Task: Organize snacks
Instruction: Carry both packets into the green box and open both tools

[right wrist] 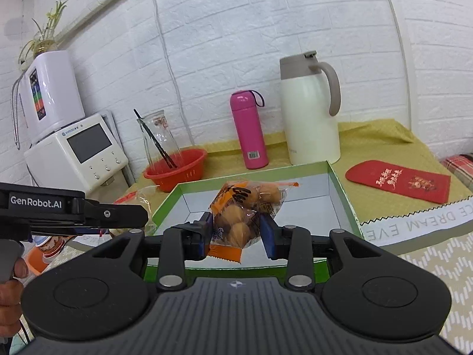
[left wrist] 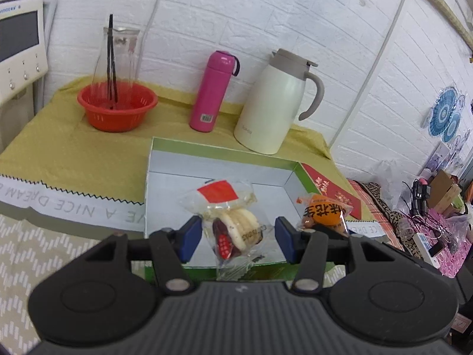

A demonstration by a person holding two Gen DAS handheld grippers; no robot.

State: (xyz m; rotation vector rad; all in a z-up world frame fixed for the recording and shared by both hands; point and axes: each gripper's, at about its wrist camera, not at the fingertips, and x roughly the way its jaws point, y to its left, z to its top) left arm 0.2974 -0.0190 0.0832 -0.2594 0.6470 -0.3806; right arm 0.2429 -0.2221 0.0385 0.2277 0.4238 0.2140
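Left gripper (left wrist: 239,238): points forward and slightly downward; blue pads (left wrist: 192,236) stand part-way apart, each against a side of the clear-wrapped biscuit packet (left wrist: 233,224) between them.

Right gripper (right wrist: 236,232): also angled a little downward; blue pads (right wrist: 267,233) press both sides of an orange bag of round pastries (right wrist: 242,219).

Person's hand (right wrist: 13,281): at the lower left edge of the right wrist view, fingers curled round the left gripper's grey handle.

Right hand-held gripper (right wrist: 236,230) apparently clamps orange snack bag (right wrist: 242,207).
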